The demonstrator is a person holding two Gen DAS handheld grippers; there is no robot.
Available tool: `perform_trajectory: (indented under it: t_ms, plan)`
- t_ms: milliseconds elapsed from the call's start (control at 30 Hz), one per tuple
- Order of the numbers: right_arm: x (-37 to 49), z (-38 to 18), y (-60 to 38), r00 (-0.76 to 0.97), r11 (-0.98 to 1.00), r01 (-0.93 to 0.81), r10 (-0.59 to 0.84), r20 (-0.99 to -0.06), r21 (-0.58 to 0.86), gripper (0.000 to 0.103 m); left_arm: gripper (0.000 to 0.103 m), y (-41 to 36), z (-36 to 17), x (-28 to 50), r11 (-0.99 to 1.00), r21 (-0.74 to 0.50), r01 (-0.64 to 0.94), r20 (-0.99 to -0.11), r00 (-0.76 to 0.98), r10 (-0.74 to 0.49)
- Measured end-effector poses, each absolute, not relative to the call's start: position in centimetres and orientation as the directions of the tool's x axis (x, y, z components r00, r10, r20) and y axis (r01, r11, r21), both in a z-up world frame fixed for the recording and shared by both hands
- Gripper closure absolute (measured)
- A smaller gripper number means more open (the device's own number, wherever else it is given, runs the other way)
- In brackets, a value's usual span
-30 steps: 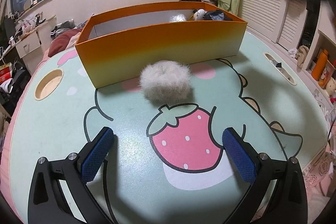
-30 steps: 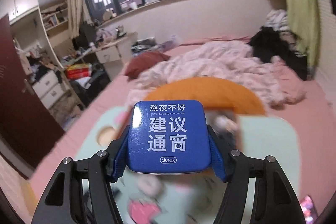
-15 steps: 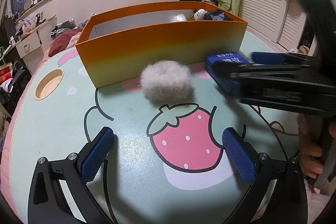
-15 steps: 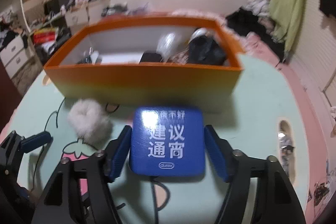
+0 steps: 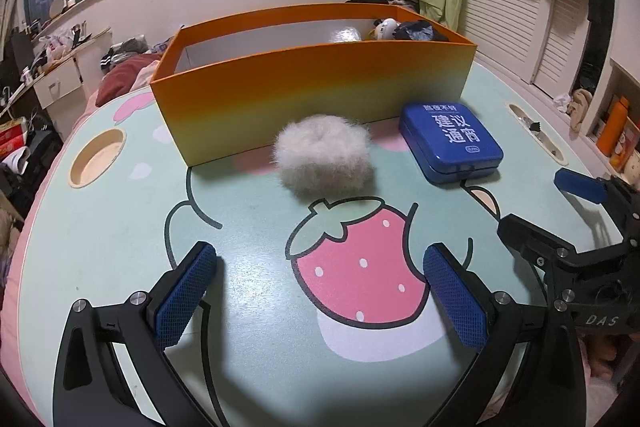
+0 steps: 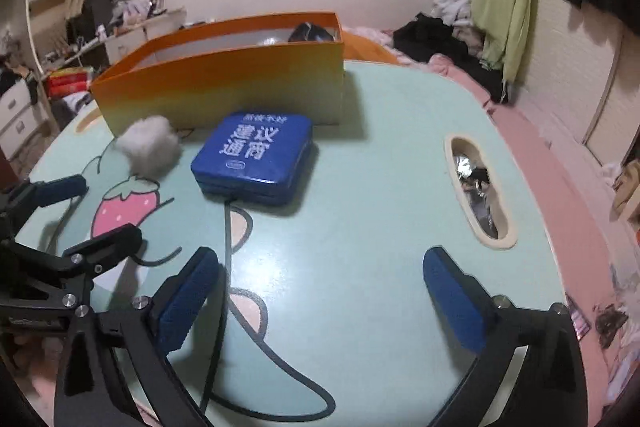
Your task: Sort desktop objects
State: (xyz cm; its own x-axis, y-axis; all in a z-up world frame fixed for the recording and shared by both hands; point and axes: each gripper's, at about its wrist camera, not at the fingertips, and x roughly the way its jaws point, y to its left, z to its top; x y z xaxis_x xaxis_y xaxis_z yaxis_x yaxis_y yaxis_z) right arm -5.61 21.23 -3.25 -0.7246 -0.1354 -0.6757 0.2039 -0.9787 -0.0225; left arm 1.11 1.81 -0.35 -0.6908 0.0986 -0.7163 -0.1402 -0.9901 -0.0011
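Left wrist view first: the left claw [image 5: 320, 291] is being held wide above the strawberry print on the tabletop [image 5: 120, 227], with nothing between its blue pads. The fluffy white pom-pom [image 5: 325, 154] is sitting just in front of the orange box [image 5: 312, 83], and the blue tin [image 5: 450, 143] is lying flat on the tabletop to the pom-pom's right, also close to the box's front wall. A few dark and white items can be seen inside the box at its far right end, but what they are can't be made out. The right claw [image 5: 548, 207] is poking in from the right edge.

Right wrist view: the right claw [image 6: 320, 287] is being opened, its jaws standing wide with only bare tabletop between them. The blue tin [image 6: 254, 155] is resting ahead of it, clear of the pads, with the pom-pom [image 6: 150, 145] just to its left and the orange box [image 6: 224, 83] right behind both.
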Motion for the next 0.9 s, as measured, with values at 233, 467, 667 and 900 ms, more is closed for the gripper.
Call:
perform_trajectory:
  t_ms: [233,467,667,900]
  plan:
    - [-5.5,-3.7,21.5,-0.731,-0.978,0.210,-0.143,-0.667,-0.020,0.000,0.012,0.5,1.5,2.1,-0.996,-0.004,-0.091,-0.658,-0.750,0.071]
    - [-5.3,-3.5,21.3,-0.735,-0.977,0.211,-0.143,-0.663,-0.023,0.000,0.047,0.9,10.4,-2.5,-0.945,-0.228,-0.233,-0.650,-0.686,0.326]
    - [-5.2,-3.5,21.4,-0.735,-0.977,0.214,-0.147,-0.662,-0.021,0.000,0.069,3.4,8.0,-13.1,-0.944,-0.299,-0.140,-0.830,-0.451,0.330]
    - [-5.2,-3.4,21.4,-0.734,-0.976,0.216,-0.150,-0.662,-0.018,0.000,0.069,6.8,4.1,-16.4,-0.976,-0.183,-0.115,-0.916,-0.341,0.212]
